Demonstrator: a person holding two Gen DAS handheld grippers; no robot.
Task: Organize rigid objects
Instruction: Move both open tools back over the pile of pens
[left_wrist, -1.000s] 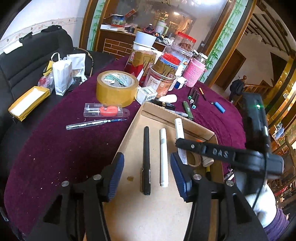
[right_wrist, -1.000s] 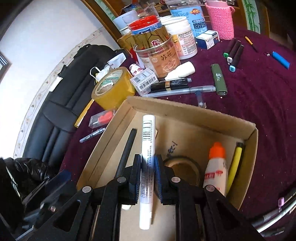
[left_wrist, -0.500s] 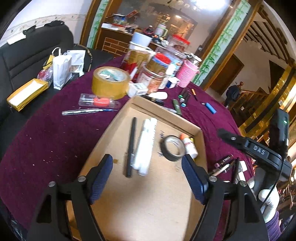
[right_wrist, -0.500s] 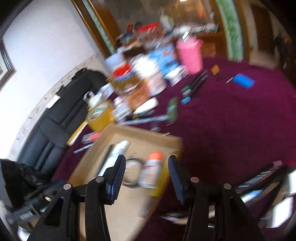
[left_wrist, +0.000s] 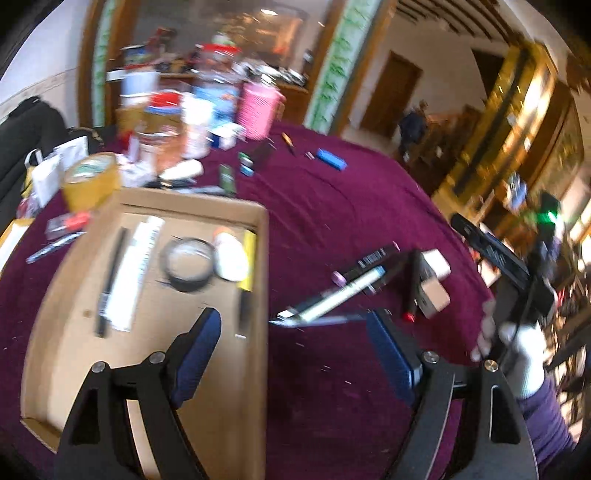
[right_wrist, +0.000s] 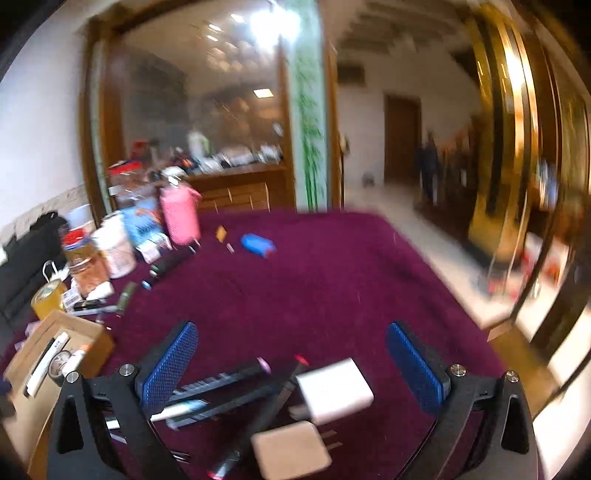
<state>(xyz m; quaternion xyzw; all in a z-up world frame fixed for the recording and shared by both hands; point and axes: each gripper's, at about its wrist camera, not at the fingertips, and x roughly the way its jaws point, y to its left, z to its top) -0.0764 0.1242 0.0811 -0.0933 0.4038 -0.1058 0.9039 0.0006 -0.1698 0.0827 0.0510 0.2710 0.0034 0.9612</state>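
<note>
The cardboard box holds a black pen, white markers, a black tape roll, a glue bottle and a yellow marker. My left gripper straddles the box's right wall, jaws opening and gripping nothing; a pen tip lies on the cloth under the gap. My right gripper hangs over a pile of markers, a white plug and a beige plug. Its jaws are opening wide, and the pads touch nothing.
Jars, a pink cup, a yellow tape roll and loose pens crowd the far left of the purple cloth. A blue object lies mid-table. A white-gloved hand holds the other gripper at the right. The table's edge runs along the right.
The right gripper let go of the white marker in the box, opened wide and swung right to the pile. The left gripper swung right from over the box and opened wider.
</note>
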